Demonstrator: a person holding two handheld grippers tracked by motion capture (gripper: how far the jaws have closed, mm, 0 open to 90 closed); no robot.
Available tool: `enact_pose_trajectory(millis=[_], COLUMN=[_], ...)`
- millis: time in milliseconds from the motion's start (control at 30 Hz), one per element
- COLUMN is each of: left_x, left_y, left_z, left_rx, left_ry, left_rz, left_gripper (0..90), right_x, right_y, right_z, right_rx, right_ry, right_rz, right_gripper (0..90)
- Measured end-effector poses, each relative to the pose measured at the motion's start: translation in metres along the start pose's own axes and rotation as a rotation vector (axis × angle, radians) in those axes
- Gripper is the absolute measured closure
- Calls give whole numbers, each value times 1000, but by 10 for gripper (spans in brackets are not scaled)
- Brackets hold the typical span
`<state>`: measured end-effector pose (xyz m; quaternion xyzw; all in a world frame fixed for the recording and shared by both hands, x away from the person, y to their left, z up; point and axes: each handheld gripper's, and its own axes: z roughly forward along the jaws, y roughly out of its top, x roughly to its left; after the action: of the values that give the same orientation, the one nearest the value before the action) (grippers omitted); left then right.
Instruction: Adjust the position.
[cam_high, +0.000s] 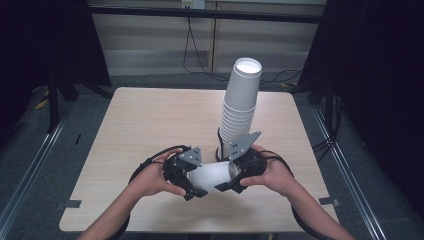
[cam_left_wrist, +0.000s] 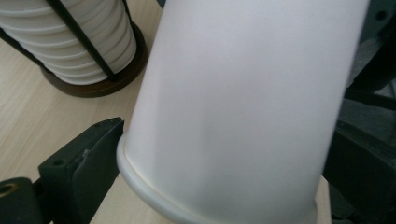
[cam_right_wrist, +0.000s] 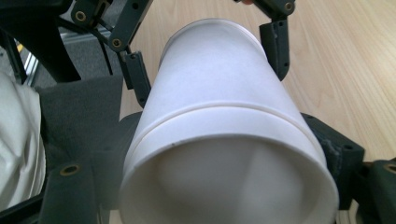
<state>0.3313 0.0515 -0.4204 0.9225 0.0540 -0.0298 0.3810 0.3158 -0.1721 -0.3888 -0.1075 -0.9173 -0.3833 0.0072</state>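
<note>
We see a dark room; pale wooden table (cam_high: 150, 125) bearing a tall cup stack (cam_high: 242, 105). A white cup (cam_high: 212, 176) lies level between both hands. Right claw (cam_high: 231, 181) grips its mouth end; left claw (cam_high: 196, 188) stands wide around its base.

White cup (cam_left_wrist: 243, 107) cut off by the left gripper view's top and bottom edges, right jaw hidden behind it, cup stack (cam_left_wrist: 70, 42) beyond the left jaw cropped at the top, cup mouth (cam_right_wrist: 229, 186) between the jaws cropped at the right gripper view's bottom.
</note>
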Motion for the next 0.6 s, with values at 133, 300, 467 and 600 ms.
enact_pose_trajectory(millis=[133,300,467,600], left_x=[1,0,-1,-1], left_y=[-3,-8,-12,-13], left_z=[-1,2,8,8], left_rx=[-19,-29,-56,-67], left_ry=[-1,3,-3,1], left_rz=[-2,-5,-3,-14], left_gripper=[32,26,25,62], right_x=[-1,-1,0,-1], right_y=[-1,-1,-1,-4], right_z=[-1,-1,0,-1], right_rx=[-21,-33,-49,-63], right_ry=[2,8,5,12], right_rz=[3,5,5,11], right_gripper=[234,234,233,231])
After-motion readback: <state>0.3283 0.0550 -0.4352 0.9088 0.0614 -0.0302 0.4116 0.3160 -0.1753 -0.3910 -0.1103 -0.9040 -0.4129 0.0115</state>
